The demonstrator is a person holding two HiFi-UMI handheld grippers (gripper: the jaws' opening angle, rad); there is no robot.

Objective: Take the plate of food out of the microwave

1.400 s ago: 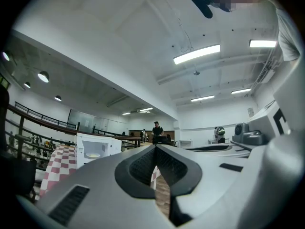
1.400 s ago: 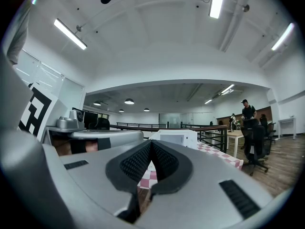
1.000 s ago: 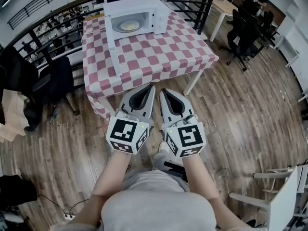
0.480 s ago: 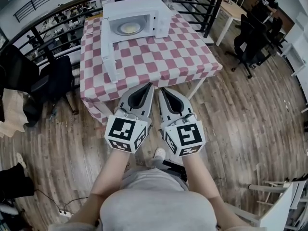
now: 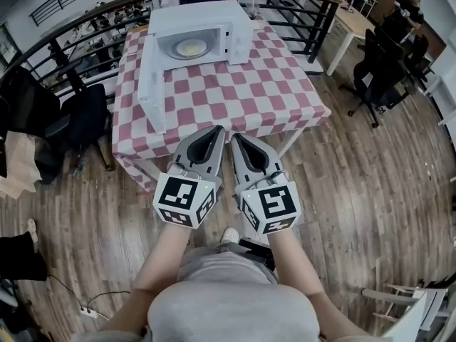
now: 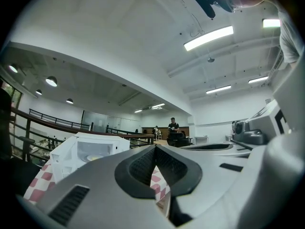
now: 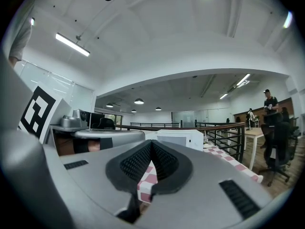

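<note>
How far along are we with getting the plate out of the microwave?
Done: the microwave door stands open. In hand: nothing; the left tool and right tool are both shut and empty, short of the checkered table. Left: reach in, grip the plate of food inside, and bring it out.
</note>
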